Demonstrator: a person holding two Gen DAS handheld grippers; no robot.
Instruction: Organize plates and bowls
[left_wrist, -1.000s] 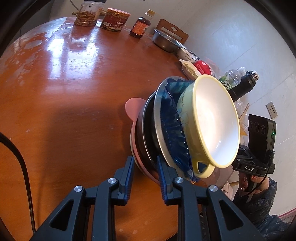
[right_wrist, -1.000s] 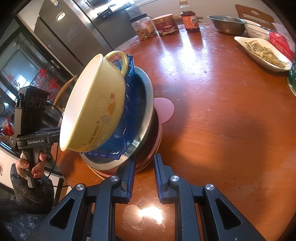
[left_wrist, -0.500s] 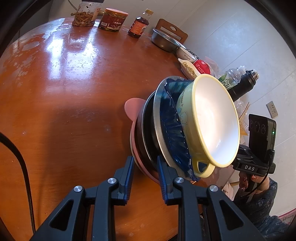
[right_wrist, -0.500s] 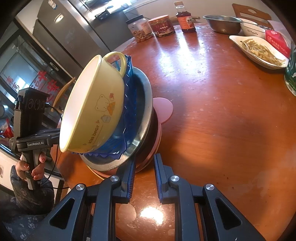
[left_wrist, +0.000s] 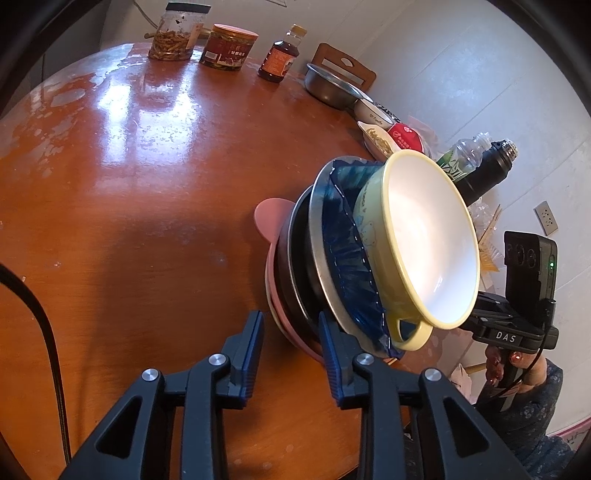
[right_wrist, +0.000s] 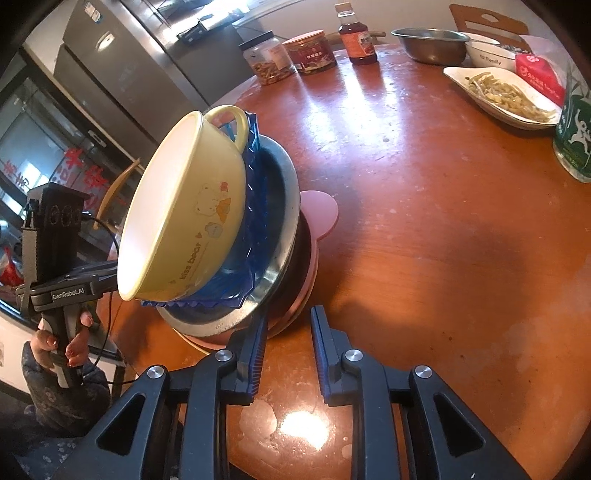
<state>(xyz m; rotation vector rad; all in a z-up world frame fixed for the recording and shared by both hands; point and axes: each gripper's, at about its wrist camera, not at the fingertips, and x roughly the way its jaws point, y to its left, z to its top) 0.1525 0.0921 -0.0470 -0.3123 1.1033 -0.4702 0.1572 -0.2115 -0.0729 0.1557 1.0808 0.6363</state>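
On table (left_wrist: 147, 221) | stack (left_wrist: 310, 258) sits | left gripper (left_wrist: 291, 343), right gripper (right_wrist: 286, 339) jaws opening off pink plate (right_wrist: 321, 212) | let go slowly, keep stack steady

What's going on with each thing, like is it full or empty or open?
yellow bowl: empty, on top of blue dish
white dish: holds food
glass jar: lid on
left gripper: jaws opening, pink plate rim between them
right gripper: jaws opening, pink plate rim between them
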